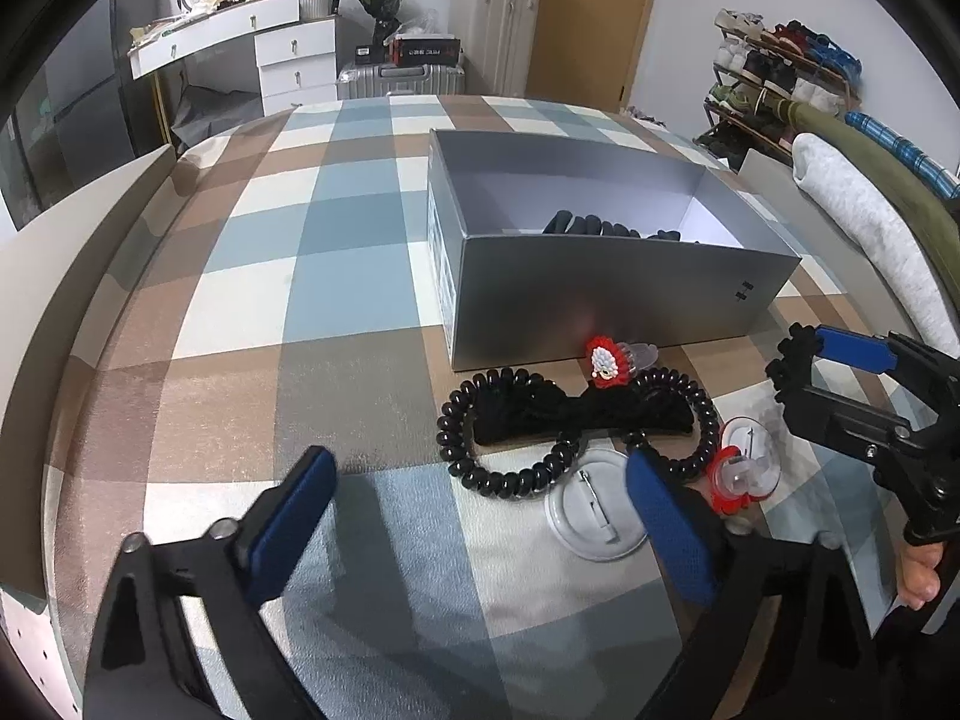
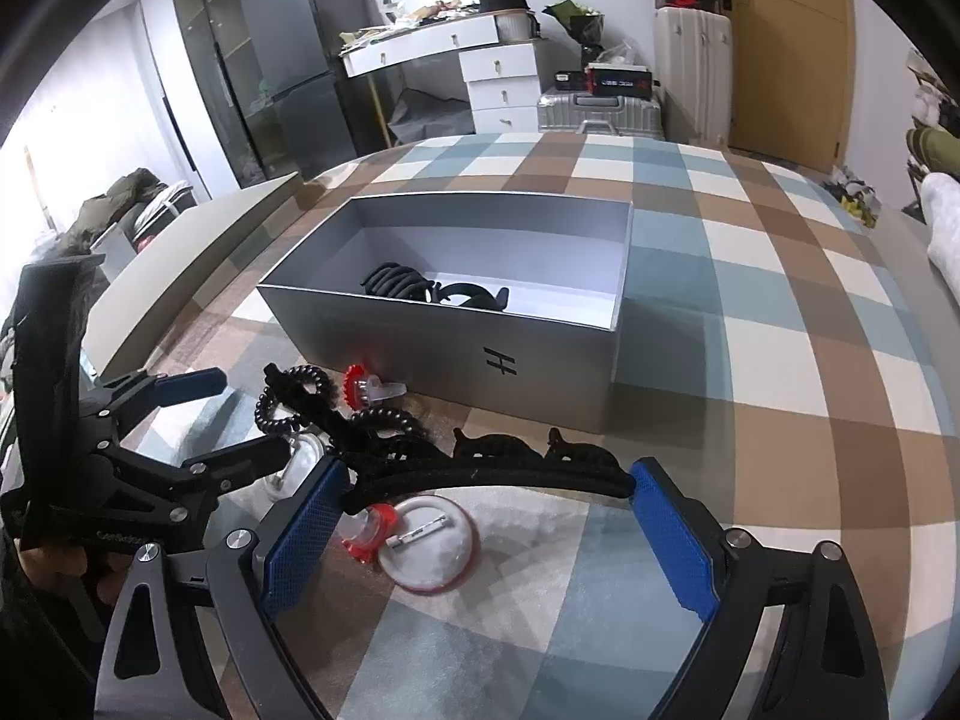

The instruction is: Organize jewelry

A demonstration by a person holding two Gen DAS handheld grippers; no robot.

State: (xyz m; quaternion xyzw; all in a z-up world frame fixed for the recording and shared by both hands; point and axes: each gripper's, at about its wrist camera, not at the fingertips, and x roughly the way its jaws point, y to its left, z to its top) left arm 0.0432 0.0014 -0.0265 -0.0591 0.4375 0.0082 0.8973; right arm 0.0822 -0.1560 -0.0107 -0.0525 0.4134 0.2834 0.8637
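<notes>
A grey open box (image 1: 600,300) (image 2: 456,348) stands on the checkered cloth with black hair clips (image 2: 432,291) inside. In front of it lie black spiral hair ties (image 1: 510,474) (image 2: 288,402), a black bow (image 1: 570,414), a red and white knitted ring (image 1: 607,360) (image 2: 360,390), round clear pin badges (image 1: 594,516) (image 2: 432,546) and a red-edged clear piece (image 1: 741,477) (image 2: 363,531). My left gripper (image 1: 480,516) is open and empty above the cloth. My right gripper (image 2: 486,534) is wide apart, with a black headband (image 2: 498,477) spanning between its blue fingers (image 2: 672,540).
A beige board (image 1: 78,276) (image 2: 180,264) lies along the cloth's left edge. Folded clothes (image 1: 870,228) lie on the right. A white desk (image 2: 444,48), suitcases (image 2: 600,108), a fridge (image 2: 300,66) and a shoe rack (image 1: 774,78) stand beyond.
</notes>
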